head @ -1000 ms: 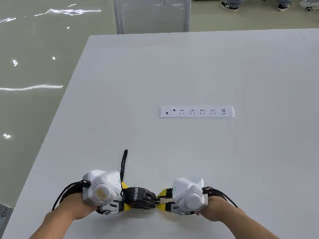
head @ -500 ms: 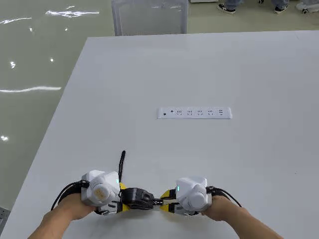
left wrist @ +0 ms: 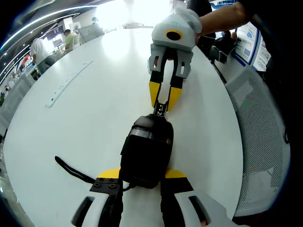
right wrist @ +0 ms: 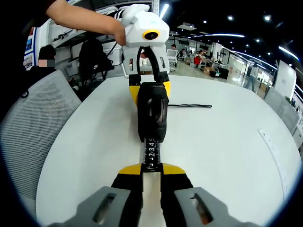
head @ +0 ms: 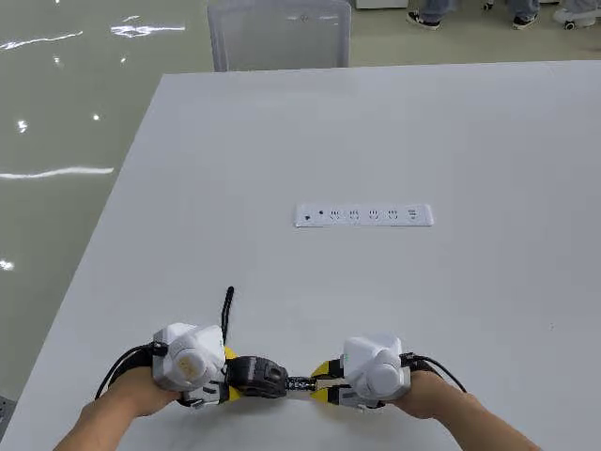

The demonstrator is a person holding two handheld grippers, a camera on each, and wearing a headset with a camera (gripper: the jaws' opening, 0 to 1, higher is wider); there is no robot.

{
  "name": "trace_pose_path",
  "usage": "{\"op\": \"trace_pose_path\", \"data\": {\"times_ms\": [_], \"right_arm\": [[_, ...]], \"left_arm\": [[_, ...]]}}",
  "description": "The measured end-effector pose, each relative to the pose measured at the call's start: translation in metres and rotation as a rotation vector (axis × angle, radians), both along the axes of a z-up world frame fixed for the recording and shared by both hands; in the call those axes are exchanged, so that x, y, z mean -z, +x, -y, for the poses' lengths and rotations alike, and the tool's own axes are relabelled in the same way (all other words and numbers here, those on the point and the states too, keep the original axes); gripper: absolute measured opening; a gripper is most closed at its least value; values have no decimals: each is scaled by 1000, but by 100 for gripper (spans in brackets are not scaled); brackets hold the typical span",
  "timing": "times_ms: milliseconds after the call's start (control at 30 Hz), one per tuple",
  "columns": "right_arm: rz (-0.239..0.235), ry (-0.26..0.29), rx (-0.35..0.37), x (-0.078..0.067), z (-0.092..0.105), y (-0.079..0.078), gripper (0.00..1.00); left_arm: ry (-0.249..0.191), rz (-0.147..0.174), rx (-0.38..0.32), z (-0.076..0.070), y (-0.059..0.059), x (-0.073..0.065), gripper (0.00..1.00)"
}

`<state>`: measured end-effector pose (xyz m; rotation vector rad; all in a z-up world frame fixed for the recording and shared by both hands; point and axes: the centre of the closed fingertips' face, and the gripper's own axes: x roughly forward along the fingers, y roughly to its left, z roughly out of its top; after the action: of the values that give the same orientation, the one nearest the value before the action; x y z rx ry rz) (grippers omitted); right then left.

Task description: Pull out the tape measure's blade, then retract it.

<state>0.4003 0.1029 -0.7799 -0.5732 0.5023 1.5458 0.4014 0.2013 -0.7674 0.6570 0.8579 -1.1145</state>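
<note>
The tape measure (head: 258,375) is at the near edge of the table (head: 376,122), right in front of me, a black case with its mouth pointing to my right. A short bit of blade (right wrist: 151,153) is out, just the first few numbers showing. It runs straight, numbers up.

My left tongs (left wrist: 142,173) are clamped on the back of the case, one yellow tip on each side. That's purely an anchor: if the case isn't pinned, it slides along with the blade instead of feeding it out. My right tongs (right wrist: 151,169) are pinched on the free end of the blade and face the left ones head on. That way the pull goes straight out of the mouth and the blade doesn't twist or kink.

The case's black wrist strap (head: 226,310) trails off across the table past the left tongs, out of the way. Further out there's a white power strip (head: 364,215) mid-table, well apart from all this, and a chair (head: 279,33) at the far edge.

My read: it's very early in the pull, with most of the blade inside. The next bit calls for the right tongs to go straight off to the right while the left ones hold firm. The risk is the thin blade slipping out of the pinch and snapping back.
</note>
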Motion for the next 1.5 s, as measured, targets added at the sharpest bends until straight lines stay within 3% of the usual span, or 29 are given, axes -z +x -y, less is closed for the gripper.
{"op": "trace_pose_path", "data": {"times_ms": [733, 800, 1333, 1367, 1500], "right_arm": [[0, 6, 0, -4, 14, -1, 11], [1, 9, 4, -3, 26, -1, 11], [-2, 11, 5, -6, 38, -1, 11], [-6, 8, 8, -4, 47, 0, 11], [-5, 7, 9, -3, 52, 1, 11]], "left_arm": [[9, -5, -3, 0, -1, 0, 28], [15, -7, 2, 1, -1, 0, 28], [17, -8, 1, 1, -1, 2, 28], [18, -7, 4, 2, -1, 0, 28], [18, -7, 5, 2, -1, 1, 28]]}}
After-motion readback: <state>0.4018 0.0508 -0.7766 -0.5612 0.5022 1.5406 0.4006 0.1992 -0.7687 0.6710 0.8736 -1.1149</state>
